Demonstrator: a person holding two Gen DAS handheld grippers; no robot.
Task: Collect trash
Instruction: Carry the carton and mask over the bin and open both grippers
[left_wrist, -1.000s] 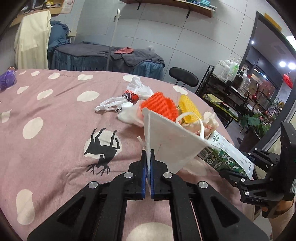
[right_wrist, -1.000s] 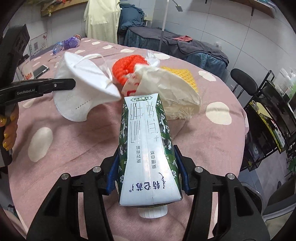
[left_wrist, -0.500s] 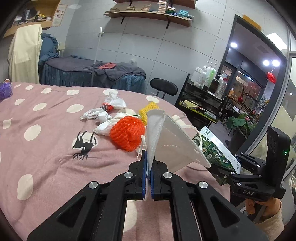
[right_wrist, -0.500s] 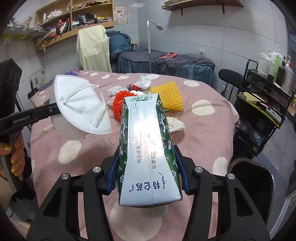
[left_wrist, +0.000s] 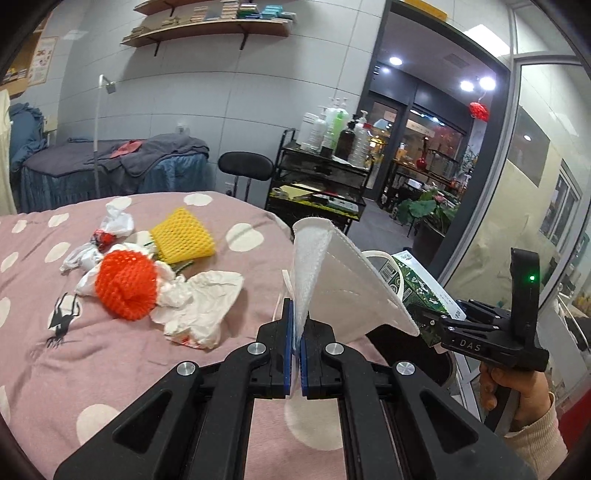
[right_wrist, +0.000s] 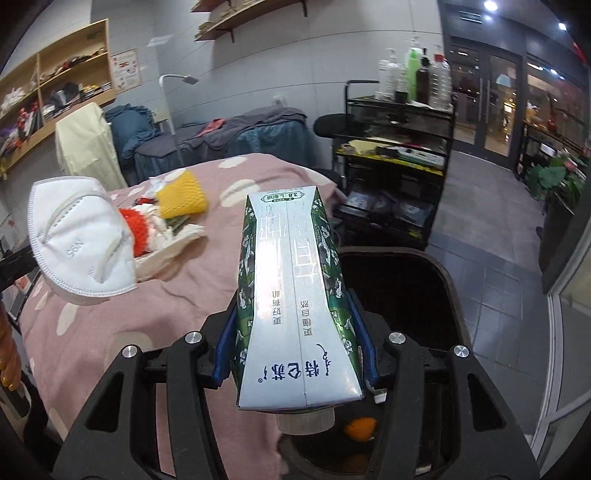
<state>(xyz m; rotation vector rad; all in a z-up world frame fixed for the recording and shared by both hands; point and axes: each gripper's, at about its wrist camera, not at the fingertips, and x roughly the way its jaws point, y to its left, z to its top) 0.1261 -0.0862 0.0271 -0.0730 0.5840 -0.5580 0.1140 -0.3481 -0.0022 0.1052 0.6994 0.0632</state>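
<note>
Black plastic formed the bin (right_wrist: 424, 280), which stood on the floor just beside the edge of the pink dotted surface (left_wrist: 110, 350); inside it, low down, lay an orange scrap (right_wrist: 360, 428), and the rest of its contents were too dark to tell. Above the bin's mouth the right gripper (right_wrist: 295, 354) held a green-and-white milk carton (right_wrist: 295, 295), its blue-padded fingers (right_wrist: 225, 347) pressed against the carton's two sides, cap end toward the camera. To the left of the bin, over the edge of the surface, the left gripper (left_wrist: 297, 350) had its fingers (left_wrist: 287, 354) clamped together on the edge of a white N95 mask (left_wrist: 347, 291), which stood up from them with its ear loops hanging loose. In the left wrist view the carton showed just behind the mask, and a hand (left_wrist: 509, 391) in a cream sleeve grasped the right gripper's handle. Farther from the bin, well in on the surface, a small heap of trash lay together: an orange foam net (left_wrist: 127, 286), a yellow foam net (left_wrist: 183, 236), crumpled white tissue (left_wrist: 199, 306) touching the orange net, and a white plastic wrapper (left_wrist: 114, 225) with a red bit beside it. Beyond the bin stood a black wire cart (right_wrist: 399, 147) carrying bottles.
</note>
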